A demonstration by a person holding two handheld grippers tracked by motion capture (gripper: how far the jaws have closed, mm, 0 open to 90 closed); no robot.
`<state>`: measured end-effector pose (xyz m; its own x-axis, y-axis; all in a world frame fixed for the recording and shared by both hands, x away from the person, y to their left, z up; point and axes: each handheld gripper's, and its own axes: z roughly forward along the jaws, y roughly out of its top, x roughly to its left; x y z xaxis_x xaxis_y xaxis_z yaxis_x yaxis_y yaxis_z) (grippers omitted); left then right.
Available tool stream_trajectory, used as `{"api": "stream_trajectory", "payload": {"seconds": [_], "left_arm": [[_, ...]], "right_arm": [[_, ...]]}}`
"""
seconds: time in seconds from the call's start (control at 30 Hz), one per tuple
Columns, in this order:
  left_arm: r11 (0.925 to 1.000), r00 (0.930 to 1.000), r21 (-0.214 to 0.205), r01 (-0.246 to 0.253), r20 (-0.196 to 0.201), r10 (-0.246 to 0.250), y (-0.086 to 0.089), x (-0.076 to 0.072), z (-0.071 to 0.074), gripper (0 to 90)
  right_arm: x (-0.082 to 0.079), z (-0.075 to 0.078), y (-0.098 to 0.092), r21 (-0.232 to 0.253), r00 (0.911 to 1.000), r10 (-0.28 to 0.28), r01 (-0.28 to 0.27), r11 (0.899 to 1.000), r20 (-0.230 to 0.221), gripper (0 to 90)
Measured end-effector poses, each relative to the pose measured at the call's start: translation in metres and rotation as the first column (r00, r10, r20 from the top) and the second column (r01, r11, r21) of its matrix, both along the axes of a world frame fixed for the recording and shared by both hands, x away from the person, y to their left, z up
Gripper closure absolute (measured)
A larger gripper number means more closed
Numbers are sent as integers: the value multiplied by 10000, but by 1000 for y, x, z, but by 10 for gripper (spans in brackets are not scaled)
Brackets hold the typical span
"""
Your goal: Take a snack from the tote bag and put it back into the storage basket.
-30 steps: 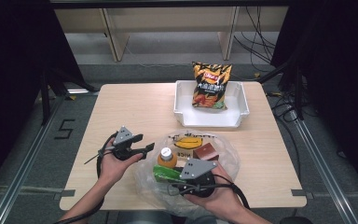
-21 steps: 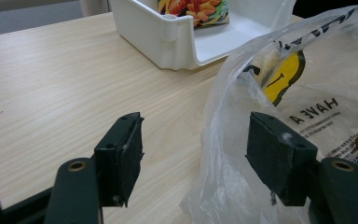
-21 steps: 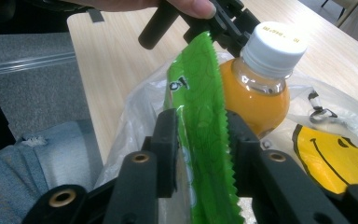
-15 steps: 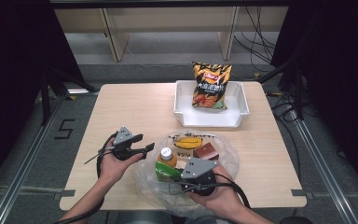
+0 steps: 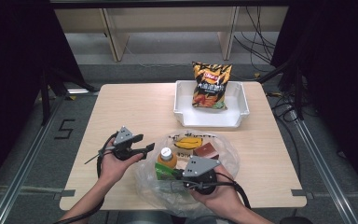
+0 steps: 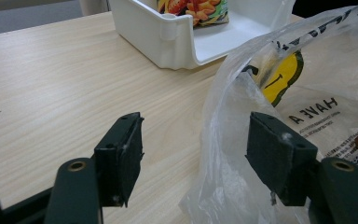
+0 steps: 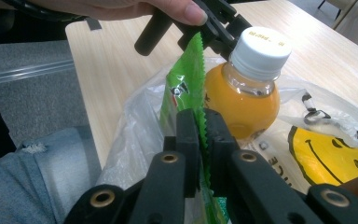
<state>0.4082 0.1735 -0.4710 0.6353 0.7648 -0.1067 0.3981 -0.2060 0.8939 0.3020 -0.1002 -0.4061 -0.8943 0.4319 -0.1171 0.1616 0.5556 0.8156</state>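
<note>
In the lower middle of the high view, the right tool [image 5: 175,176] has just been closing its jaws and now pinches the serrated edge of a green packet [image 5: 164,171]. In the right gripper view, at the centre of the frame, the two black jaws press together on that thin green packet [image 7: 186,88], which stands upright inside a clear plastic bag [image 7: 135,121]. Just beside the packet, toward the upper right of that frame, stands an orange juice bottle [image 7: 242,100] with a white cap, touching or nearly touching the packet. The bag bears a yellow smiley face at the right edge.

The left tool [image 5: 142,144] sits at the lower left of the high view, its jaws wide and gripping nothing. In the left gripper view, the bag's rim [image 6: 228,140] rises between the jaws, close to the right-hand one; whether it touches the pad I cannot tell.

Toward the upper right of the desk [image 5: 130,107], a white tray [image 5: 182,112] holds a bag of crisps [image 5: 210,86]. A brown block [image 5: 206,151] lies in the plastic bag near the smiley print.
</note>
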Motion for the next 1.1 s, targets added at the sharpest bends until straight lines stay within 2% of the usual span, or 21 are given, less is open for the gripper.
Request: {"api": "stream_trajectory", "payload": {"seconds": [0.3, 0.33, 0.37, 0.47, 0.5, 0.57, 0.6, 0.7, 0.73, 0.77, 0.8, 0.83, 0.87, 0.9, 0.93, 0.97, 1.0, 1.03, 1.07, 1.1], "left_arm": [[10000, 10000, -4, 6, 12, -6, 0, 0, 0, 355], [10000, 10000, 1, 9, 13, -9, 0, 0, 0, 354], [10000, 10000, -2, 12, 13, -12, 0, 0, 0, 355], [10000, 10000, -16, 5, 2, -5, 0, 0, 0, 354], [10000, 10000, -2, 8, 17, -8, 0, 0, 0, 355], [10000, 10000, 56, 20, 64, -21, 0, 0, 0, 355], [10000, 10000, 45, 17, 59, -17, 0, 0, 0, 354], [10000, 10000, 48, -4, 48, 4, 0, 0, 1, 355], [10000, 10000, 46, -11, 54, 11, 0, 0, 1, 355], [10000, 10000, 55, -16, 59, 16, 0, 0, 1, 355], [10000, 10000, 22, -8, 70, 8, 0, 0, 1, 355], [10000, 10000, 31, -2, 81, 2, 1, 0, 1, 355], [10000, 10000, 43, -2, 84, 2, 1, 0, 1, 355], [10000, 10000, 28, -5, 69, 4, 1, 0, 1, 355], [10000, 10000, 63, -23, 54, 23, 0, 0, 1, 355], [10000, 10000, 56, -8, 55, 8, 0, 0, 1, 355], [10000, 10000, 61, 5, 65, -5, 0, 0, 1, 355], [10000, 10000, 56, 9, 61, -9, 0, 0, 1, 355], [10000, 10000, 62, 15, 63, -15, 0, 0, 1, 355], [10000, 10000, 56, 12, 61, -13, 0, 0, 1, 355]], "right_arm": [[-1, 3, -1, 260, 9999, -90, 91, 9996, -53, 890], [-2, 3, -1, 380, 9997, -201, 207, 9991, -170, 890], [-1, 5, -2, 302, 10000, -40, 42, 9995, -56, 890], [0, 7, -3, 334, 10000, 4, -3, 9994, -24, 889], [-2, 7, -3, 516, 9997, -207, 212, 9984, -103, 890], [-1, 8, -4, 510, 9999, -151, 149, 9986, 33, 890], [-1, 9, -5, 499, 9998, -114, 122, 9987, -168, 890], [0, 12, -5, 635, 9999, -90, 86, 9979, 64, 890], [-1, 14, -6, 592, 10000, -16, 18, 9982, -42, 891], [-2, 14, -6, 789, 9997, -222, 227, 9966, -74, 891], [-1, 15, -6, 787, 9999, -143, 141, 9968, 28, 891], [-1, 16, -7, 757, 9999, -114, 123, 9971, -125, 890], [-2, 16, -7, 869, 9997, -220, 223, 9960, -48, 890], [-1, 17, -7, 891, 9999, -107, 100, 9960, 82, 890], [-1, 19, -9, 786, 10000, -64, 65, 9969, -10, 891], [-1, 18, -8, 916, 9999, -144, 138, 9957, 53, 891], [-1, 20, -9, 875, 9999, -89, 98, 9961, -102, 891], [-2, 20, -9, 1041, 9996, -234, 247, 9943, -134, 891], [0, 20, -9, 1057, 9999, -130, 127, 9943, 25, 890], [0, 22, -10, 1017, 10000, -74, 79, 9948, -57, 891]]}}
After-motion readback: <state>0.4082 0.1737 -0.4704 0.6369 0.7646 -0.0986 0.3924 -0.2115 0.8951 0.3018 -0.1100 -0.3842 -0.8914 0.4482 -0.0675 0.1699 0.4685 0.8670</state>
